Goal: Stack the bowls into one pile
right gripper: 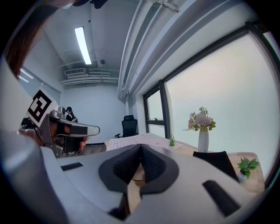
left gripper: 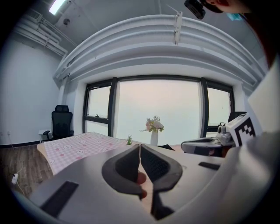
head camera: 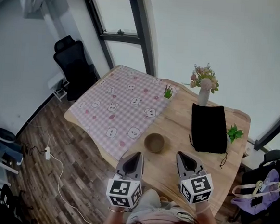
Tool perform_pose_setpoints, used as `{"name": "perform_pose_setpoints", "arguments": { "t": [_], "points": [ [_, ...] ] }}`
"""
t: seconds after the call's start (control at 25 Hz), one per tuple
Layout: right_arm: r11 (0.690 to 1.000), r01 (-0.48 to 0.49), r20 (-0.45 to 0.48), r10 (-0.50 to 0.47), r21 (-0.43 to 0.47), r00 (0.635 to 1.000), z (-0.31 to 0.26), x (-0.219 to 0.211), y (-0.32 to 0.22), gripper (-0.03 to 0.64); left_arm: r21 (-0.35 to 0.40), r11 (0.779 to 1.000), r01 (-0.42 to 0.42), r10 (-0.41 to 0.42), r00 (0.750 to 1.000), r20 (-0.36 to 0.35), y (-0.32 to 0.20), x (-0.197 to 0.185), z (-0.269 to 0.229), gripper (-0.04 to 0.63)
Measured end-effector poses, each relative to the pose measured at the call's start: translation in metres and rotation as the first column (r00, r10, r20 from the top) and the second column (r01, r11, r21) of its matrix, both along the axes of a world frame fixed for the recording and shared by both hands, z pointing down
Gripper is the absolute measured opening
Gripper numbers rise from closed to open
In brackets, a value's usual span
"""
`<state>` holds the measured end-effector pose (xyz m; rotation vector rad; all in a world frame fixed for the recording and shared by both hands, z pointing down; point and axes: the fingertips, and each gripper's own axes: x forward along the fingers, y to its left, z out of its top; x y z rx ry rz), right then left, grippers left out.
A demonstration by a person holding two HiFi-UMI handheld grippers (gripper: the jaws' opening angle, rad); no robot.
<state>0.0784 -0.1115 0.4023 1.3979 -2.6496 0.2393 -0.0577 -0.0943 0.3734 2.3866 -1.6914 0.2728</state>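
a brown bowl (head camera: 154, 142) sits on bare wood near the front edge of the worktop (head camera: 178, 122), just beside the hem of a pink checked cloth (head camera: 126, 105) printed with small animal faces. whether more bowls nest inside it cannot be told. behind it to the right lies a black pouch (head camera: 208, 128), with a white vase of flowers (head camera: 203, 92) at its far end and a small green plant (head camera: 234, 132) at its right side. another little green plant (head camera: 168, 92) stands at the cloth's far corner. only bare wood shows between the bowl and the two claws. the left claw (head camera: 137, 156) and the right claw (head camera: 180, 156) hover near the bowl on the person's side, one to each side of it. both have their jaws pressed together at the tips and hold nothing. the floor (head camera: 88, 153) is dark wood planks, with a white power strip (head camera: 47, 152) and its cable lying on it. a black office chair (head camera: 71, 60) stands by the tall window (head camera: 121, 11), and a purple bag (head camera: 264, 186) sits at the right.
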Motion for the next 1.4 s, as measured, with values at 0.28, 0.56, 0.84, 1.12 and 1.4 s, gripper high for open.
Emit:
{"name": "perform_pose_setpoints", "arguments": {
  "t": [0.28,0.56,0.84,1.12,1.4],
  "points": [
    [1.000,0.001,0.003,-0.001,-0.002,1.000,-0.002,0.006,0.000,0.000,-0.023,1.000,-0.003,0.003,1.000,0.004,-0.005,0.004,0.006,0.012],
    [1.000,0.016,-0.009,-0.016,-0.006,1.000,0.000,0.000,0.002,0.000,-0.037,0.999,0.004,-0.004,1.000,0.002,-0.003,-0.001,0.013,0.012],
    [1.000,0.026,-0.019,-0.026,0.002,0.999,0.000,-0.006,0.007,0.000,-0.030,1.000,0.003,-0.003,1.000,0.005,0.002,-0.003,0.012,0.012],
    [0.999,0.046,-0.041,-0.046,0.017,0.998,-0.003,-0.011,0.014,0.000,-0.019,1.000,0.017,-0.017,1.000,-0.010,0.013,-0.008,0.010,0.012],
    [0.999,0.039,-0.056,-0.039,0.015,0.998,-0.003,-0.013,0.014,0.000,-0.015,0.999,0.038,-0.038,0.999,-0.029,0.014,-0.017,0.009,0.012]
  ]
}}
